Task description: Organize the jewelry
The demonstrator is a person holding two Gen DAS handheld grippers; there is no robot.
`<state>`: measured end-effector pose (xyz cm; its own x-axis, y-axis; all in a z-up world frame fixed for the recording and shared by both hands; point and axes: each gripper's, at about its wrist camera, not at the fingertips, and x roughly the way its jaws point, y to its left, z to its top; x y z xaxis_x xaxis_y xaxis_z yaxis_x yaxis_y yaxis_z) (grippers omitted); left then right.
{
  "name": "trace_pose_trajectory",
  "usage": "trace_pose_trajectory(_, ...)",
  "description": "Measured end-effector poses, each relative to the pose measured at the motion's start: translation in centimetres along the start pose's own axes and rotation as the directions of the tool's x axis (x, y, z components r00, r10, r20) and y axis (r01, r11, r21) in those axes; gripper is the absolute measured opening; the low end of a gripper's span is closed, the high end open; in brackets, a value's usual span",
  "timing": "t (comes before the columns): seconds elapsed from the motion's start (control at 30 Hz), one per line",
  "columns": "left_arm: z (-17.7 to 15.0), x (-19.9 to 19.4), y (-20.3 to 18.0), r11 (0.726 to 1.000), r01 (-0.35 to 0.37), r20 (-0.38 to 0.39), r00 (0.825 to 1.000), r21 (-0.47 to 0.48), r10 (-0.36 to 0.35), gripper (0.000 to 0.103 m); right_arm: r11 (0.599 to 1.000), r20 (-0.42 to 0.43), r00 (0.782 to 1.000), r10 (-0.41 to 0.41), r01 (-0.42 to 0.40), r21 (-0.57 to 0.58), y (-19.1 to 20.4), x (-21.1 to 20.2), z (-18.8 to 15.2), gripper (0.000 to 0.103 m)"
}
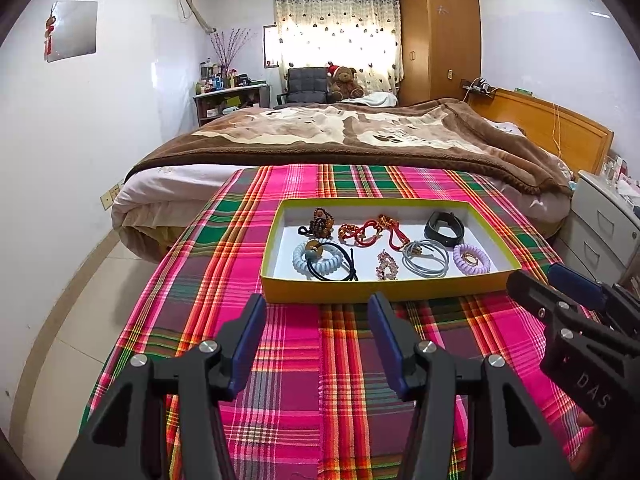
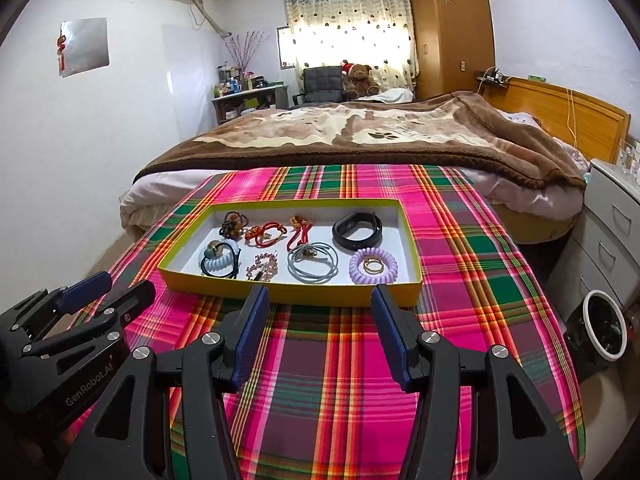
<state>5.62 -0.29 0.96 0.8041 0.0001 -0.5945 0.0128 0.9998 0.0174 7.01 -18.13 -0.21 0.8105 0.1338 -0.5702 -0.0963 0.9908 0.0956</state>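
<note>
A shallow yellow box with a white floor sits on the plaid cloth. In it lie a black wristband, a purple coil tie with a gold ring inside, grey cord loops, red cord bracelets, a pale blue coil tie, a pink bead piece and a brown bead cluster. My left gripper and my right gripper hover open just short of the box's near wall, nothing between the fingers.
The plaid-covered table stands against a bed with a brown blanket. A grey drawer unit and a white-rimmed bin stand at the right. A wooden wardrobe and a desk are at the back.
</note>
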Motion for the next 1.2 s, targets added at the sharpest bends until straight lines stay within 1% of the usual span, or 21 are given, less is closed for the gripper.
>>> trace_pose_trajectory(0.57, -0.10, -0.01, -0.02, 0.999, 0.033, -0.009, 0.999, -0.015, -0.033, 0.055, 1.000, -0.002, 1.000, -0.001, 0.001, -0.002, -0.06, -0.03, -0.14, 0.053)
trace_pose_trajectory(0.8, -0.01, -0.31, -0.20, 1.000, 0.012, 0.007, 1.000, -0.009, -0.012, 0.055, 1.000, -0.004, 1.000, -0.004, 0.004, -0.003, -0.15, -0.09, -0.10, 0.053)
trace_pose_trajectory(0.97, -0.07, -0.41, -0.11, 0.999, 0.036, 0.009, 0.999, -0.020, -0.035, 0.055, 1.000, -0.007, 1.000, -0.012, 0.012, -0.004, -0.07, -0.14, -0.10, 0.053)
trace_pose_trajectory(1.2, -0.15, -0.39, -0.23, 0.999, 0.034, 0.009, 0.999, -0.014, -0.034, 0.055, 1.000, -0.008, 1.000, -0.015, 0.015, -0.001, -0.04, -0.20, -0.04, 0.053)
